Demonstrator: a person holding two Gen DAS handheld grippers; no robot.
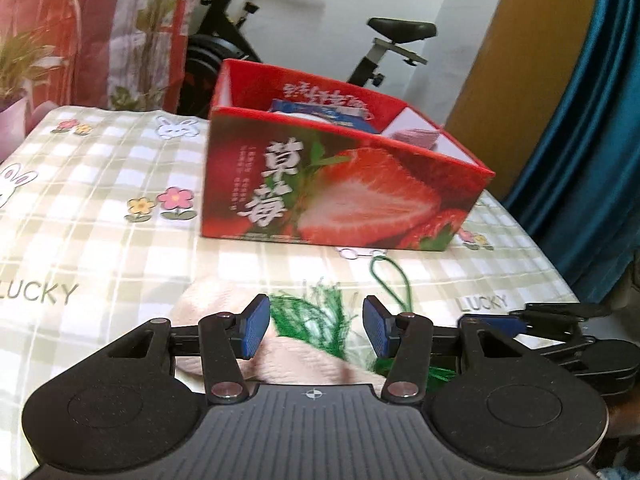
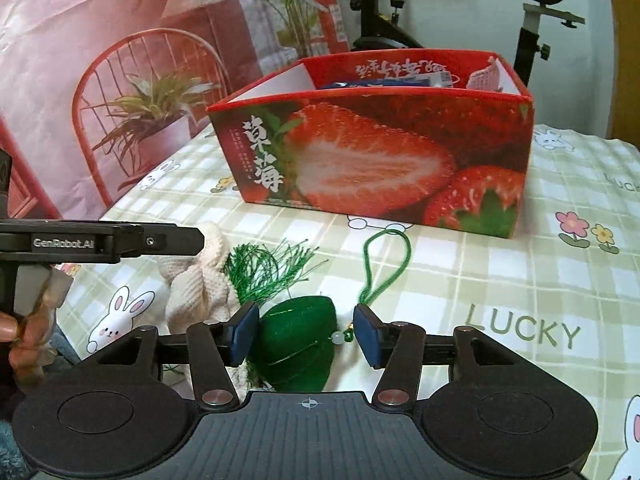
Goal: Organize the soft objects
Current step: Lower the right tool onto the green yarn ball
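Observation:
A red strawberry-print box [image 1: 340, 196] stands on the checked cloth; it also shows in the right wrist view [image 2: 372, 160]. It holds a blue packet [image 1: 320, 114] and a pink knit item [image 1: 412, 136]. A green silk pouch [image 2: 296, 344] with a tassel [image 2: 264, 268] and a cord loop [image 2: 384, 264] lies in front of it, beside a cream knit piece [image 2: 200, 284]. My right gripper [image 2: 306, 338] is open, with its pads on either side of the pouch. My left gripper [image 1: 316, 328] is open over the cream knit [image 1: 296, 356] and the green tassel [image 1: 316, 312].
The left gripper's body [image 2: 80, 242] reaches in from the left in the right wrist view. An exercise bike [image 1: 304, 32] stands behind the table. A printed backdrop with a red chair [image 2: 132, 92] is at the left. A blue curtain [image 1: 592, 128] hangs at the right.

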